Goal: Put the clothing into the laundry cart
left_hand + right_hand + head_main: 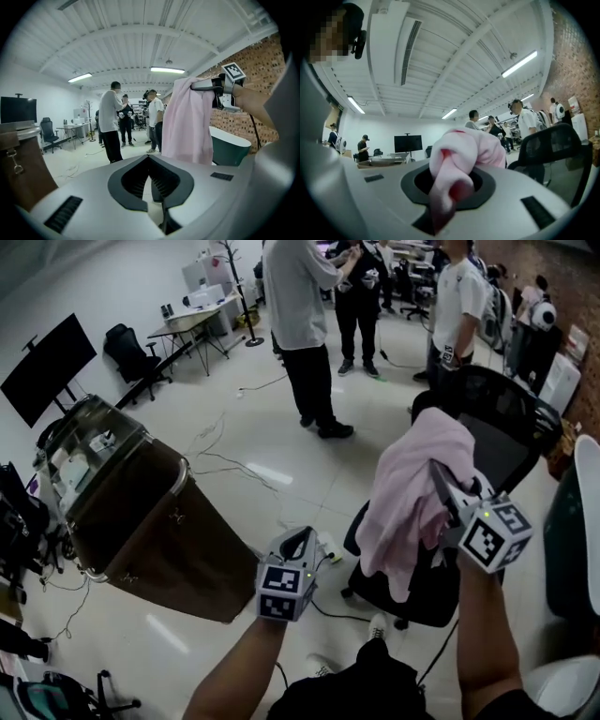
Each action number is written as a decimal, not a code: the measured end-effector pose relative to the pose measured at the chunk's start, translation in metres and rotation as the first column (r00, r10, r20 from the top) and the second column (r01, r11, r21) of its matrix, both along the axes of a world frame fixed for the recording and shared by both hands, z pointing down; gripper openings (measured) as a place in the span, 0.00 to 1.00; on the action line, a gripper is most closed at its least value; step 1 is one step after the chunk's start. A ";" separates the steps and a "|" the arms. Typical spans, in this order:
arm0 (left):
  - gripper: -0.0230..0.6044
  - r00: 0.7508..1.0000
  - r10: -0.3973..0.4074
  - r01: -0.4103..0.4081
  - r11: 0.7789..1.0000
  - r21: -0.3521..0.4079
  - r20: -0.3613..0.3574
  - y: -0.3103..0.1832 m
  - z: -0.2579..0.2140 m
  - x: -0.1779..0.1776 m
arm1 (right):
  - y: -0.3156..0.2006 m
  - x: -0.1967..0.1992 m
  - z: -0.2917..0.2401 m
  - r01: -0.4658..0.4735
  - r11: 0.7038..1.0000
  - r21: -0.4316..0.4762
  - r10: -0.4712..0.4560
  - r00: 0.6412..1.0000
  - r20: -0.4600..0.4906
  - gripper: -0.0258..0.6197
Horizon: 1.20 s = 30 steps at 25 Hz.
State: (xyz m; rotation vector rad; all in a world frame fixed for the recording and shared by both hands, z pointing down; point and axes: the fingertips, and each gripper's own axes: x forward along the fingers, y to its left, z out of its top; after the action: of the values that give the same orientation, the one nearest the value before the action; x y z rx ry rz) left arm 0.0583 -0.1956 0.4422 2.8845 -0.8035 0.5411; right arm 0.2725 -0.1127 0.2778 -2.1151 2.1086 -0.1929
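Holding the pink garment [405, 498] in your right gripper [437, 474], you have the jaws nipped onto a bunched fold; the cloth hangs by the black office chair [511, 413], right. Your left gripper [301, 538] has its jaws together, empty, just right of the brown laundry cart [150, 521].

The garment [412, 493] is pale pink against a black mesh chair [511, 418]. The laundry cart [159, 531] is dark brown, its rim seemingly silvery. The left gripper [302, 542] and right gripper [439, 474] are grey, each with black-and-white square markers.
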 end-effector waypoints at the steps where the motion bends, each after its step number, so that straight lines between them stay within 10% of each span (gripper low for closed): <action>1: 0.04 1.000 -0.018 0.018 1.000 0.007 -0.005 -0.003 -0.005 -0.012 | -0.004 -0.011 -0.009 0.020 1.000 0.013 -0.020 1.000 -0.001 0.18; 11: 0.04 0.973 -0.222 0.227 0.971 0.071 -0.068 -0.016 -0.065 -0.148 | -0.041 -0.132 -0.082 0.228 0.965 0.129 -0.228 0.974 -0.014 0.18; 30: 0.04 0.826 -0.553 0.563 0.817 0.127 -0.105 -0.017 -0.108 -0.353 | -0.117 -0.360 -0.149 0.595 0.774 0.215 -0.601 0.798 -0.044 0.18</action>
State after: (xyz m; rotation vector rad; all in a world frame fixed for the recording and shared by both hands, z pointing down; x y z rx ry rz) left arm -0.2947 -0.2128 0.3342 2.5631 -1.6617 0.3220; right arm -0.0872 -0.2292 0.1287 -1.2501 2.5812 -0.0479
